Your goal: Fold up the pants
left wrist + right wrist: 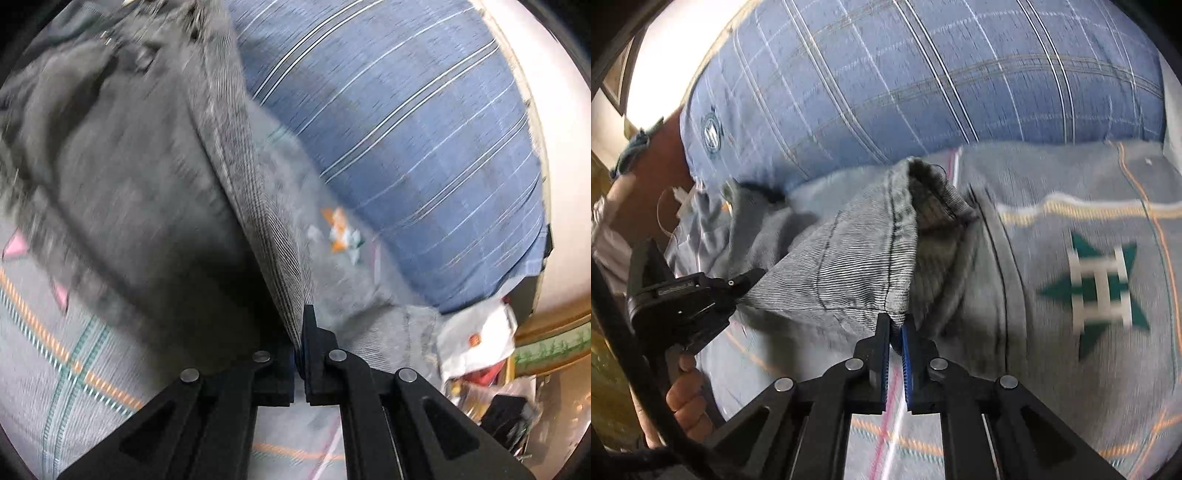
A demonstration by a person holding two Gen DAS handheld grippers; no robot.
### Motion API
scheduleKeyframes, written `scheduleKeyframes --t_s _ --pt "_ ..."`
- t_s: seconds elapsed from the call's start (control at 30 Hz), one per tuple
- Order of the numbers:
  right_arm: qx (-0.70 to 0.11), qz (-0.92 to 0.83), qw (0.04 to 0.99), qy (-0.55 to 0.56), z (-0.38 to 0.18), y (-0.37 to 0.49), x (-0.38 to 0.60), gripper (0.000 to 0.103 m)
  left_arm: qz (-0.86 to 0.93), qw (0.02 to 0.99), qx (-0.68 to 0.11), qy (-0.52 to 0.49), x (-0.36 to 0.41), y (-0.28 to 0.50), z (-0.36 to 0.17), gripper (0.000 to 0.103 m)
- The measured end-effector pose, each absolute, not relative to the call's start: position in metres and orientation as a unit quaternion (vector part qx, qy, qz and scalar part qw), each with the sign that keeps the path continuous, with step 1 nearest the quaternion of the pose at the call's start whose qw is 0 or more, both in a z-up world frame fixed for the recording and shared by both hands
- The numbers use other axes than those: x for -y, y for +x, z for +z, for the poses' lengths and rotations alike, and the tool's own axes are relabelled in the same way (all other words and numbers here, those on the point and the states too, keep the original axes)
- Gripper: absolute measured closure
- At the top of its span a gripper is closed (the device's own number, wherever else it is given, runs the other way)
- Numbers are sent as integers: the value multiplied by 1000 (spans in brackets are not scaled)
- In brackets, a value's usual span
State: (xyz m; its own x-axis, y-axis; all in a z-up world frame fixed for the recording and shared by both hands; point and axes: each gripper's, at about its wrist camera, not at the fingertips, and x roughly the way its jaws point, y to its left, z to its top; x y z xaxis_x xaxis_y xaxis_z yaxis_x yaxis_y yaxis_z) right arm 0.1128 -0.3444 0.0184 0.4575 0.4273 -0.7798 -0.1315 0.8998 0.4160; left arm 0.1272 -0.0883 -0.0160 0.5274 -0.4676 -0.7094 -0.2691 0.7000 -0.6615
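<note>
Pants being folded on a bed

A hem of the pants [849, 258] is being pinched by the left tool [300, 347] and the right tool [895, 334], so the leg is being carried over evenly.

The right gripper [897, 328] pinches the pants [849, 258] hem (grey denim), the left gripper [753, 275] gripping its other corner.
</note>
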Motion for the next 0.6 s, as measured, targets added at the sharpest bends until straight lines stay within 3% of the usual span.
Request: scheduleKeyframes --t_s 0.03,0.07,0.13,0.27,0.37,0.47,0.57,0.6 --pt "-493 161 839 165 17 109 353 73 -61 783 -485 -384 87 125 -21 100" --pt "-487 152 842 175 18 108 360 44 -59 779 -489 -387 84 122 -28 100" --pt "-454 128 858 203 30 105 379 20 -61 776 -491 -392 76 115 -32 100" --pt "-407 163 849 295 35 115 398 20 -69 780 -491 -383 73 102 -37 100" --pt "-450 155 827 299 13 149 385 24 -71 786 -490 -370 75 103 -36 100" --pt "-498 94 816 279 -16 166 378 39 -75 785 -495 -366 78 107 -41 100" --pt "-497 99 811 292 -22 171 384 46 -80 785 -494 -366 77 101 -40 100" --pt "-501 93 807 297 -27 175 387 63 -81 785 -493 -365 78 101 -41 100"
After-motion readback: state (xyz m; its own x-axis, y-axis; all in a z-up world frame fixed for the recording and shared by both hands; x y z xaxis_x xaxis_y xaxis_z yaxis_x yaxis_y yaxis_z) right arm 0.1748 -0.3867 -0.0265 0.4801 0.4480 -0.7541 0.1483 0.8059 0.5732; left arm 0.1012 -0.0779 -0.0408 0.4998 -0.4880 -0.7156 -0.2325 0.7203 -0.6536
